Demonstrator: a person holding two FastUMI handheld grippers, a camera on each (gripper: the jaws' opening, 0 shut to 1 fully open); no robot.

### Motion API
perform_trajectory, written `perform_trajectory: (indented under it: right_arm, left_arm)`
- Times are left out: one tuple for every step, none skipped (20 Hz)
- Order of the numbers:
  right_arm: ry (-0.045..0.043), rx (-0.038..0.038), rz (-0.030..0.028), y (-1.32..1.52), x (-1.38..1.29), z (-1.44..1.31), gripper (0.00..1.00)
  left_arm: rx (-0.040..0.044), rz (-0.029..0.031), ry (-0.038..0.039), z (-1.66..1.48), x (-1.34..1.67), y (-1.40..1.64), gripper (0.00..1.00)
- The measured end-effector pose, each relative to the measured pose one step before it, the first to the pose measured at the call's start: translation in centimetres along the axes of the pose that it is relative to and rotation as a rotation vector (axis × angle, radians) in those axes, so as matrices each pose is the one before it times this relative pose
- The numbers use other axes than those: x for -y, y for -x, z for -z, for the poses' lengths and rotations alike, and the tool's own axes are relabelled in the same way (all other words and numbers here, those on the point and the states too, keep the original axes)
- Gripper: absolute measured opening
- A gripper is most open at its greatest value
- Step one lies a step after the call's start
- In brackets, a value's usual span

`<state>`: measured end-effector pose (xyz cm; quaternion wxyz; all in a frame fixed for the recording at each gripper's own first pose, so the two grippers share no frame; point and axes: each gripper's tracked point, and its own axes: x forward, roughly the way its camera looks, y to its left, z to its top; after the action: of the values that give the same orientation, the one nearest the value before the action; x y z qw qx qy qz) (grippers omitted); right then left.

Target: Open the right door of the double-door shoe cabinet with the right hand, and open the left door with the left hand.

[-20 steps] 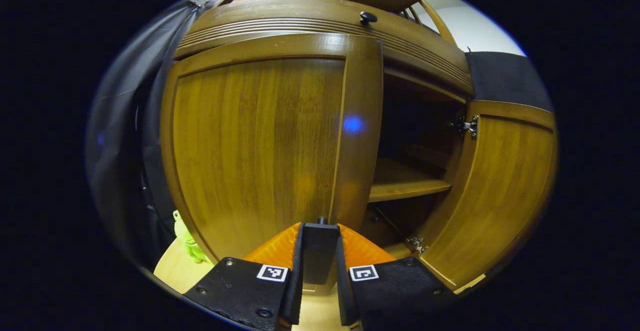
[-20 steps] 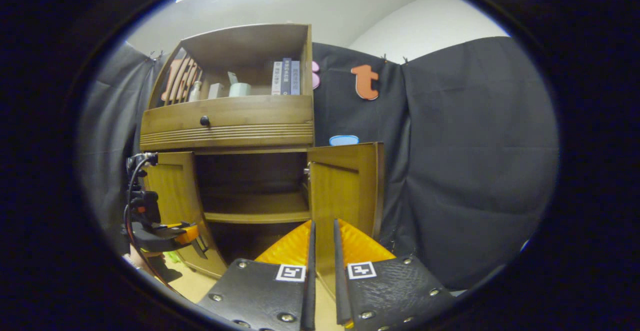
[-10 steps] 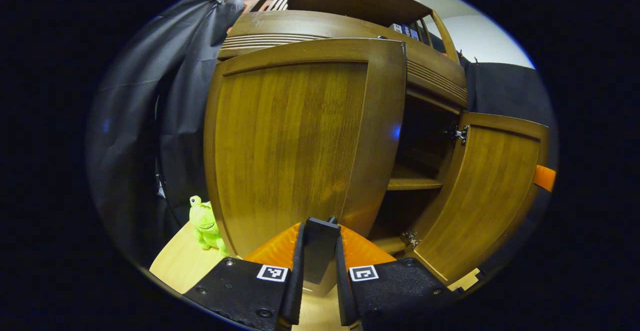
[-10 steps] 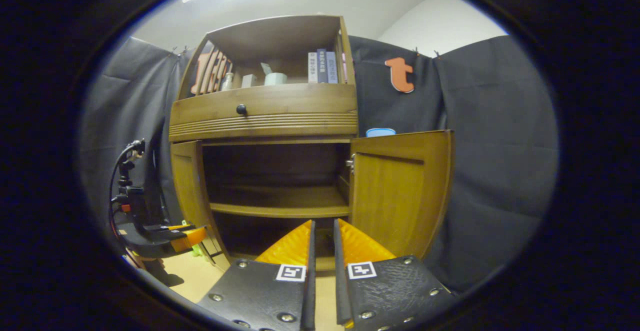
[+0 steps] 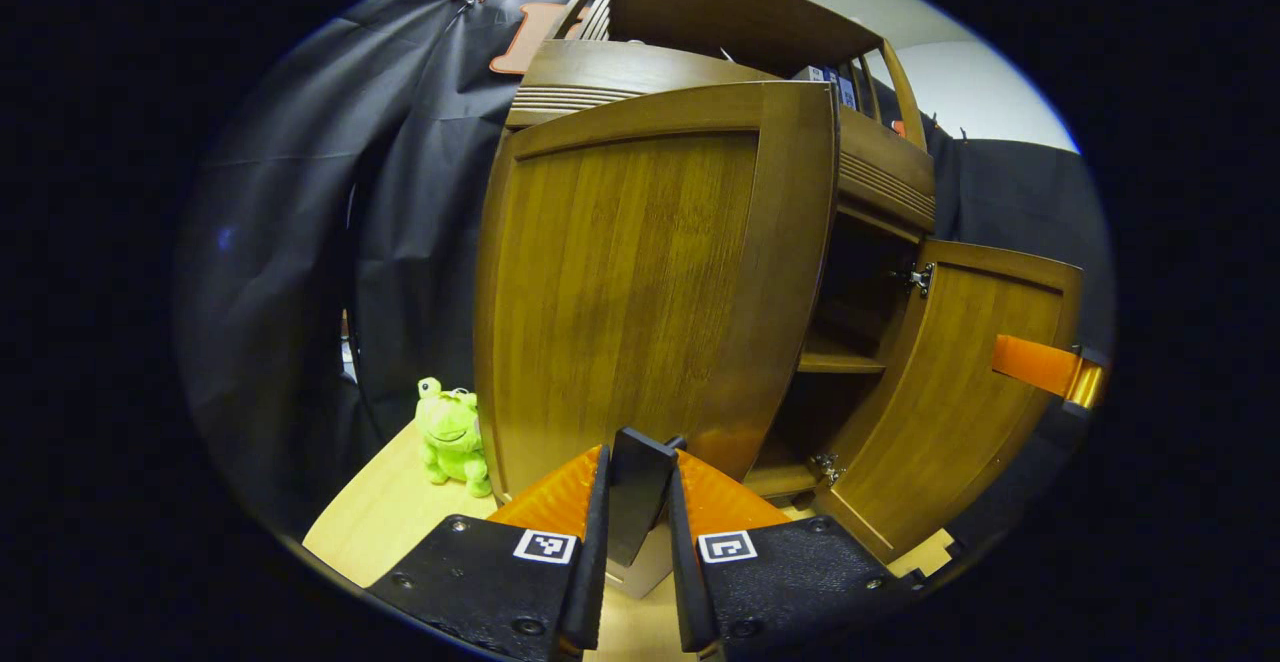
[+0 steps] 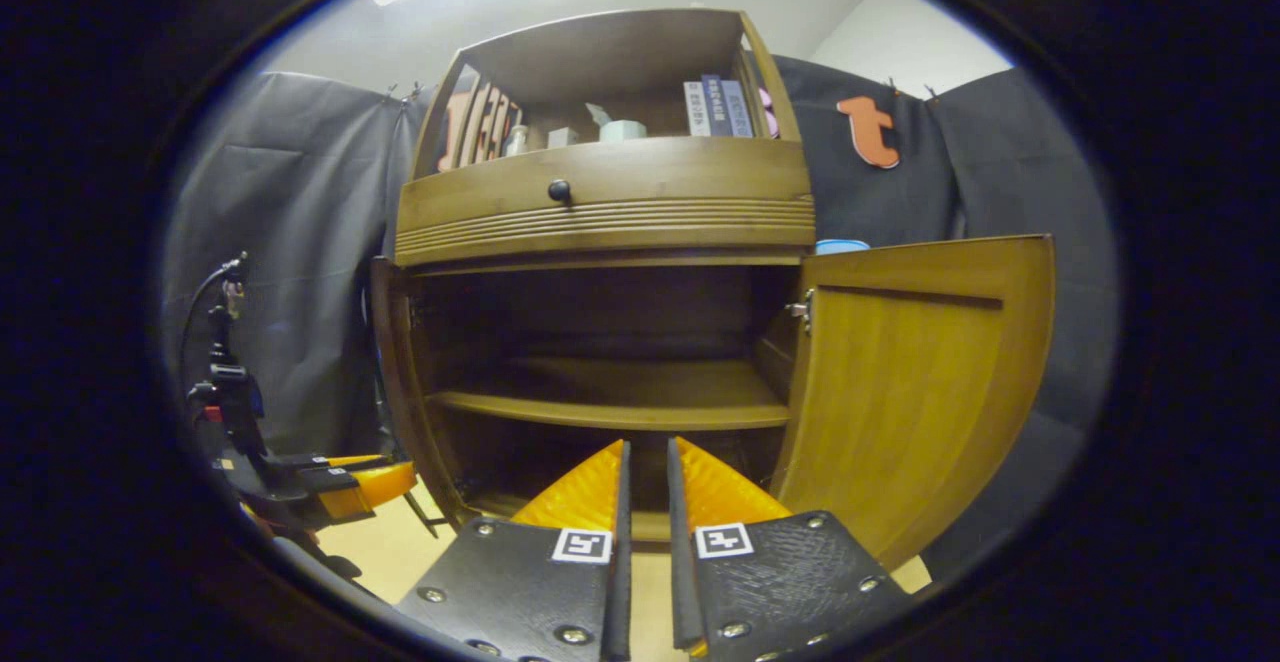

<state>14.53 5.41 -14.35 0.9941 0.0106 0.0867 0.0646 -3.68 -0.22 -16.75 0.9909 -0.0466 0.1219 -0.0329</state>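
Left gripper view, left to right: green plush frog (image 5: 452, 432) on the pale floor (image 5: 385, 522), just beside the hinge side of the left door (image 5: 640, 282). The left door has swung much further out than a second ago; then it covered most of the opening, now its free edge stands well clear of the cabinet (image 5: 880, 172). Left gripper (image 5: 636, 487) clenched on the lower edge of that door, a dark slab of it between the fingers; whether it pinches a handle or the door edge I cannot tell. Further right, shelf (image 5: 838, 362), then the right door (image 5: 950, 392) fully swung out, with an orange finger of the other gripper showing past its edge.

Right gripper view, left to right: the left gripper (image 6: 330, 482) at the far left by the left door (image 6: 395, 382), seen edge-on; open cabinet interior; right door (image 6: 910, 382) wide open. Right gripper (image 6: 645, 502) has backed off the right door over the last second; it is released from it, jaws nearly closed on nothing.

Judgement: both doors open; task essentially complete, only the left release remaining.

Writing: books (image 6: 715, 107) on the top shelf carry spine text, too small to read. Square coded markers on the gripper fingers, no brand legible.
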Motion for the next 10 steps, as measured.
perform_trajectory:
  right_arm:
    - [0.00198,-0.00471,-0.01534,-0.047,-0.320,0.137,0.16]
    - [0.00191,-0.00393,-0.01448,-0.097,-0.262,0.056,0.16]
    - [0.00130,-0.00381,-0.01321,-0.129,-0.221,0.095,0.16]
    - [-0.00039,-0.00457,-0.01373,-0.030,-0.346,0.148,0.17]
    - [-0.00246,-0.00453,-0.01453,-0.131,-0.318,0.084,0.17]
    - [-0.00213,-0.00529,-0.01479,-0.040,-0.357,0.157,0.16]
    - [-0.00146,-0.00403,-0.01379,-0.011,-0.311,0.060,0.16]
    - [-0.00026,-0.00415,-0.01282,-0.046,-0.320,0.083,0.16]
    - [0.00084,-0.00299,-0.01253,0.044,-0.195,0.083,0.16]
    - [0.00138,-0.00215,-0.01170,0.030,-0.212,0.051,0.16]
  left_arm:
    - [0.00203,-0.00836,0.00628,-0.062,-0.439,0.454,0.31]
    - [0.00441,-0.00629,0.01776,-0.162,-0.387,0.553,0.28]
    - [0.00580,-0.00883,0.02516,-0.211,-0.426,0.474,0.28]
    - [-0.00273,-0.01281,0.01819,-0.041,-0.529,0.415,0.30]
    - [-0.00206,-0.01178,0.01155,0.143,-0.518,0.415,0.30]
    - [0.00506,-0.01015,0.00090,-0.170,-0.476,0.399,0.30]
    - [0.00358,-0.01268,-0.01093,0.017,-0.538,0.340,0.30]
    - [0.00386,-0.01819,-0.01523,-0.139,-0.614,0.394,0.27]
    - [0.00692,-0.02090,-0.01286,-0.240,-0.690,0.321,0.27]
    - [0.00564,-0.02236,-0.00770,-0.276,-0.720,0.346,0.30]
